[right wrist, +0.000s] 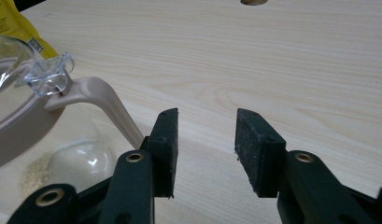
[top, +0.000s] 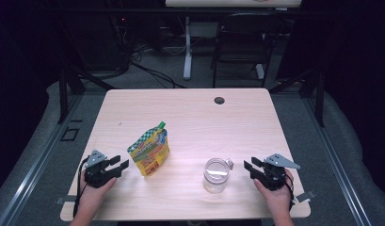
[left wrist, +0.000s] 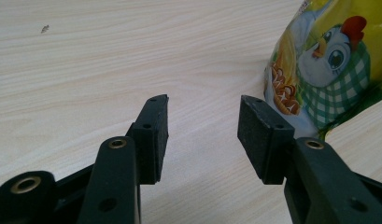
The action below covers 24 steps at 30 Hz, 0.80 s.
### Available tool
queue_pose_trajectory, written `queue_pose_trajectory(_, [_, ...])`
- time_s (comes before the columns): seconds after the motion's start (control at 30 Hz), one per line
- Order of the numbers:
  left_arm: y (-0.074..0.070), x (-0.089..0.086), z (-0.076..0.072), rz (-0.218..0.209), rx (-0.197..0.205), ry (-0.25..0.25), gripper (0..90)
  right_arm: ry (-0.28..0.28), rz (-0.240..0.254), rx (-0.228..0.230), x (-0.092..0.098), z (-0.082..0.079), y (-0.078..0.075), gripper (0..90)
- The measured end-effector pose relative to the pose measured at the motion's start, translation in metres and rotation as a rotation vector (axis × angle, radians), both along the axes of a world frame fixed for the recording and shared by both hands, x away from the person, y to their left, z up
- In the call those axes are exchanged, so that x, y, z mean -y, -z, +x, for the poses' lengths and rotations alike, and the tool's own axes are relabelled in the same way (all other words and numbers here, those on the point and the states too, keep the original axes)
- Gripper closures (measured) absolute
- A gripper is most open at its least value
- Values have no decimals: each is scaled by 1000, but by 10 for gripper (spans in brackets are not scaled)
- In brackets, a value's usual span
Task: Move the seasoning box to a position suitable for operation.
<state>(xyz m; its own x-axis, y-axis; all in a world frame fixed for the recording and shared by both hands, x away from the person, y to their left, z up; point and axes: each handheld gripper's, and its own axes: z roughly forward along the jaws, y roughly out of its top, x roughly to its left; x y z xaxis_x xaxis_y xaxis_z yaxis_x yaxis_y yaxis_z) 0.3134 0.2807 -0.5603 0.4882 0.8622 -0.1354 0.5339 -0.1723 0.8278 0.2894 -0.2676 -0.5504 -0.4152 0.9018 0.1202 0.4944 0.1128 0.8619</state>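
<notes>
The table point(top: 190, 117) is brightly and evenly lit from above, while the room around it sinks into near black, with only a dim chair point(top: 242, 42) and cables on the far floor. A soft sheen lies on the wood near the middle. Shadows are short and faint, falling close beside the yellow pouch point(top: 150, 151) and the clear jar point(top: 216, 175). The high view is low in detail and slightly soft throughout. In the left gripper view the pouch print is glossy and a little blurred. In the right gripper view the jar's lid catch glints, and the black pads point(right wrist: 254, 149) in the foreground look grainy.
</notes>
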Motion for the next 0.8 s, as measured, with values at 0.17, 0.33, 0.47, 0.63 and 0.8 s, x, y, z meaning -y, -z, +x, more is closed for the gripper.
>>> queue_pose_trajectory(0.17, [0,0,1,0,1,2,534,-20,0,4,-4,-1,0,600])
queue_pose_trajectory(0.33, [0,1,1,7,0,8,537,-63,-12,5,-11,-3,-1,602])
queue_pose_trajectory(0.47, [-1,0,0,2,-2,9,547,-97,-16,5,-19,-2,0,612])
queue_pose_trajectory(0.63, [0,-1,-2,2,0,8,549,-138,-28,-1,-27,-2,0,664])
queue_pose_trajectory(0.8, [-1,-5,-6,4,-2,-4,549,-147,-23,-9,-27,1,-1,678])
